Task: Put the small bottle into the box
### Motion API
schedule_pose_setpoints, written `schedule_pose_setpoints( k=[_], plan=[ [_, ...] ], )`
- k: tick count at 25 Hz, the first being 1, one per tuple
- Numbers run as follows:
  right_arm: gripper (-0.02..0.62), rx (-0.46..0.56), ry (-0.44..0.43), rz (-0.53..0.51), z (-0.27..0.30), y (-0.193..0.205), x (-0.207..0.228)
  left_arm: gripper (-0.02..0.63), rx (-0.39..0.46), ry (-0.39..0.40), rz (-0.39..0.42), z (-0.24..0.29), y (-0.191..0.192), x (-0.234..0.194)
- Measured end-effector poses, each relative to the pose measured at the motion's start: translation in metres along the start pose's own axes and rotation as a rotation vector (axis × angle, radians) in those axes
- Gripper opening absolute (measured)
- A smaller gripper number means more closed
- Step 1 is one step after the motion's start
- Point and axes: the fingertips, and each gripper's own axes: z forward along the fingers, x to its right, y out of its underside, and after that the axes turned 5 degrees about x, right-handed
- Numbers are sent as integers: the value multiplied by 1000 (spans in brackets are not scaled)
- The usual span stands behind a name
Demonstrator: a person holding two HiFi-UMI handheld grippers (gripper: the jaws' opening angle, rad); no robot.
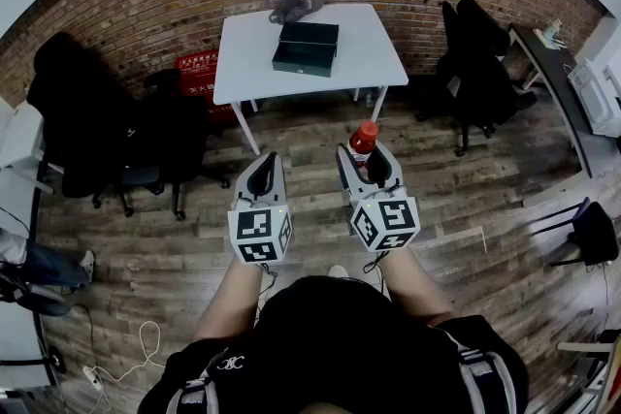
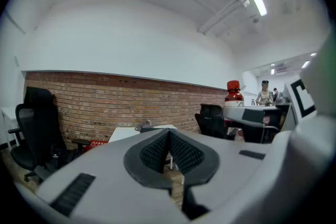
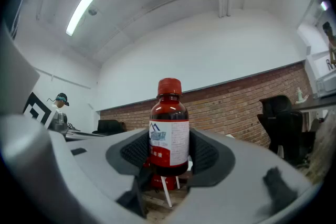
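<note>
One view, looking along the right gripper [image 3: 173, 153], shows it clamping the small bottle [image 3: 169, 131] at the label; left gripper [image 2: 169, 143] closed.

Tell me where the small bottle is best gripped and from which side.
Grip the small bottle around its labelled body, coming level from the side. It is round, straight-walled and upright, so pads seat best on the wide middle, not the narrow neck or red cap. The right gripper holds it that way, cap clear above the jaws.
</note>
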Motion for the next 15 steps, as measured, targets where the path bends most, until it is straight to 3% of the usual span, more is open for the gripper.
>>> schedule_pose_setpoints(
  k=[15],
  plan=[
    [225,14,-25,58,2,1,25,6,2,-17,8,17,-1,21]
  ],
)
